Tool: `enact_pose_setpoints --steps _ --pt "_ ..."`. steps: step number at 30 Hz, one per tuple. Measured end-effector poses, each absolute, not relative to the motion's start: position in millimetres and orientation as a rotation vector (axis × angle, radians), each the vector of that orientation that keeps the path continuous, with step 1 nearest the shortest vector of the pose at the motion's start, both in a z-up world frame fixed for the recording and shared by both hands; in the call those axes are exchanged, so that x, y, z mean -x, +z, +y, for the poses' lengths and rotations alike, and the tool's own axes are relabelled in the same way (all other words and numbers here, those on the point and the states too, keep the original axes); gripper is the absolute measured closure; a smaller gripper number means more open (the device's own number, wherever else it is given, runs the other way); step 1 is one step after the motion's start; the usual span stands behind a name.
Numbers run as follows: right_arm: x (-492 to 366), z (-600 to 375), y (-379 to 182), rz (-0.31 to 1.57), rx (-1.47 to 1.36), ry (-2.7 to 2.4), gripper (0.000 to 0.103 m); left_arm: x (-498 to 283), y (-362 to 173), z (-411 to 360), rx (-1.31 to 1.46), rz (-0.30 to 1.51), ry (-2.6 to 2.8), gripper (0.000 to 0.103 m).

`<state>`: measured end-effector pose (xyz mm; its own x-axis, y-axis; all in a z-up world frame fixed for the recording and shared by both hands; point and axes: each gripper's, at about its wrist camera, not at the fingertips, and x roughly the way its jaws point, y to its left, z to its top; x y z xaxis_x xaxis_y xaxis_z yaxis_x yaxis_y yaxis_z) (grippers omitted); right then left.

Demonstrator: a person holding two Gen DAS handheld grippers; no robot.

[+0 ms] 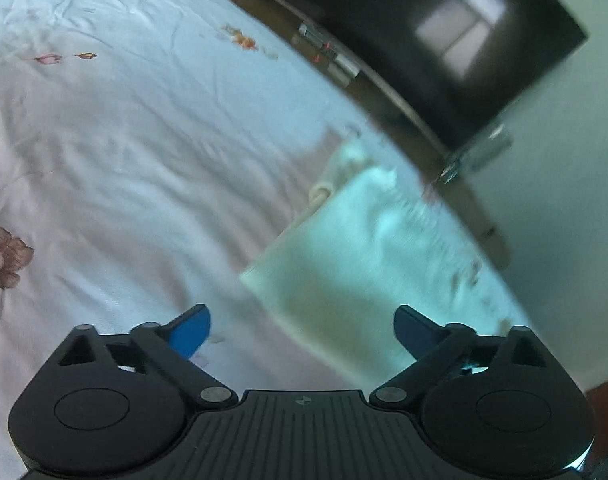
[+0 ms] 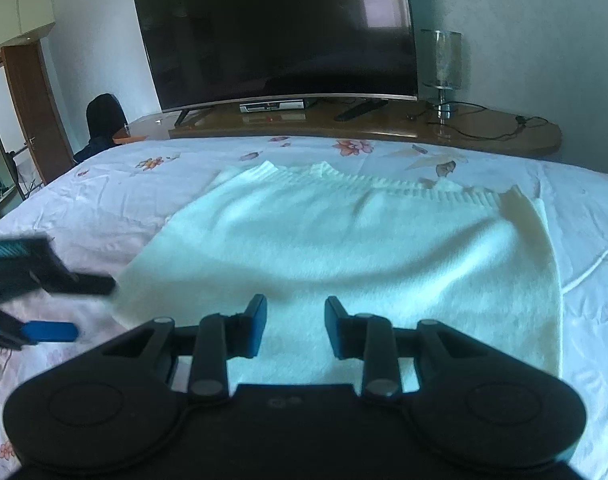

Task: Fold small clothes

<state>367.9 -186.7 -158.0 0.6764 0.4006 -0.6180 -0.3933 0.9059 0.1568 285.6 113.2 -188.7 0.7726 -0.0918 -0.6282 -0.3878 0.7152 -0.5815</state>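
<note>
White knit, ribbed along its far edge, makes up the sweater (image 2: 344, 248) lying flat on the floral bedsheet (image 2: 584, 208). The right wrist view shows it whole and sharp: smooth body, a fold turned over at the far right corner, near edge just ahead of the right gripper (image 2: 295, 326). That gripper's fingers stand apart with nothing between them, poised over the near hem; contact with the fabric cannot be confirmed.

The left wrist view shows the same sweater (image 1: 344, 264) only as a blurred pale slab to the right, with a rolled cuff or collar at its far end, probably ribbing. It does show a wide stretch of creased sheet (image 1: 103, 140) that the other view lacks. The left gripper (image 1: 301, 332) has its blue-tipped fingers spread wide and empty, over the sweater's left corner.

Only the right view shows the left gripper (image 2: 63, 304) from outside, at the sweater's left edge, along with the television (image 2: 275, 36), the lamp (image 2: 442, 64) and the wooden shelf (image 2: 384, 124) behind the bed.

No writing is legible in either view; the box under the television carries markings too small to read.
</note>
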Motion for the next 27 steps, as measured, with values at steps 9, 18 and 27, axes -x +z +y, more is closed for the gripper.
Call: enact_pose_setpoints --steps 9,18,27 --pt "-395.7 -183.6 -167.7 0.706 0.002 0.44 0.071 -311.8 -221.5 119.3 1.016 0.614 0.082 0.005" --pt "-445.9 -174.8 -180.5 0.696 0.009 0.416 0.075 -368.6 -231.3 118.1 1.031 0.545 0.043 0.033" --pt "-449.9 -149.8 -192.5 0.682 0.209 0.395 0.082 -380.3 -246.2 125.7 1.062 0.575 0.073 0.094"
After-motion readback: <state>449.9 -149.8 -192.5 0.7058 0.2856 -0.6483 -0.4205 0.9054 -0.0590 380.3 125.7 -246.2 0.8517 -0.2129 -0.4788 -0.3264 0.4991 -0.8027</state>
